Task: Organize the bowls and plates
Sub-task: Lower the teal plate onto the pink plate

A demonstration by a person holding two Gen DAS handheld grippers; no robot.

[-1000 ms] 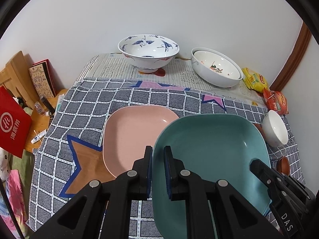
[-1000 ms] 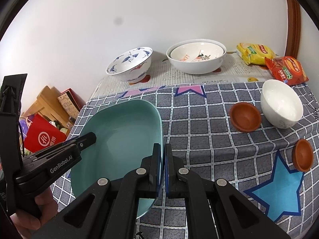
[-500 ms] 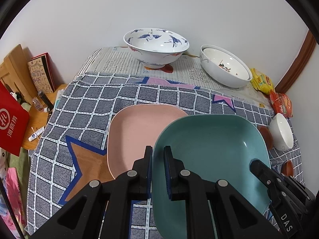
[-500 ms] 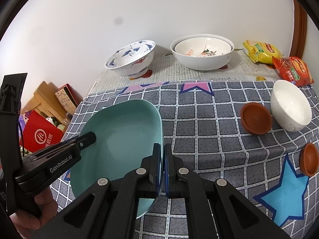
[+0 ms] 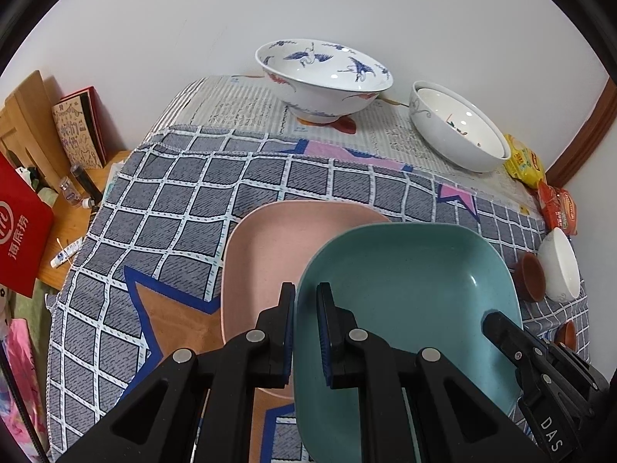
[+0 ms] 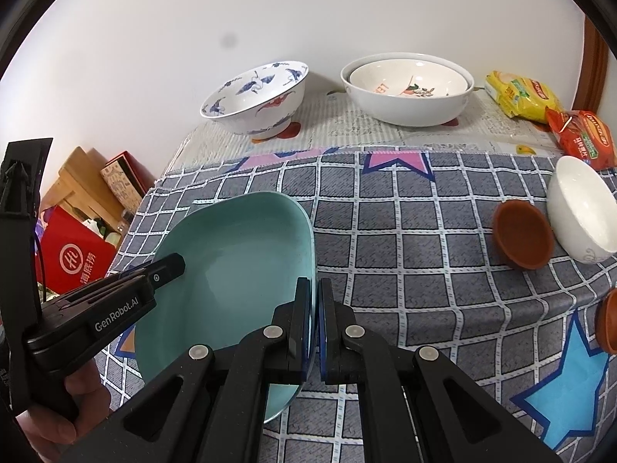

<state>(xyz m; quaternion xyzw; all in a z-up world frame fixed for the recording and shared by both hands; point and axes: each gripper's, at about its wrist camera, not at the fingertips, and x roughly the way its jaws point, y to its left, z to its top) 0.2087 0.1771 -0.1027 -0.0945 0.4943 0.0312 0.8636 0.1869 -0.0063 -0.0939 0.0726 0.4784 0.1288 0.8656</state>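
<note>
A square teal plate [image 5: 405,289] is held between both grippers, overlapping the right part of a square pink plate [image 5: 270,247] that lies on the checked cloth. My left gripper [image 5: 305,293] is shut on the teal plate's left rim. My right gripper [image 6: 314,285] is shut on its right rim, and the teal plate [image 6: 239,262] fills the left of that view. Whether the two plates touch I cannot tell. The right wrist view hides the pink plate. The left gripper [image 6: 169,266] reaches in from the left there, with a hand below it.
At the back on newspaper stand a blue crane bowl [image 5: 324,77] and two nested white bowls [image 5: 459,131]. A small white bowl [image 6: 582,208] and two brown dishes [image 6: 522,233] sit at the right. Snack packets [image 6: 520,94] lie far right. Boxes and a red bag [image 5: 19,227] crowd the left.
Both grippers have carried the teal plate forward toward the back bowls and a little lower. Both grips stay the same.
</note>
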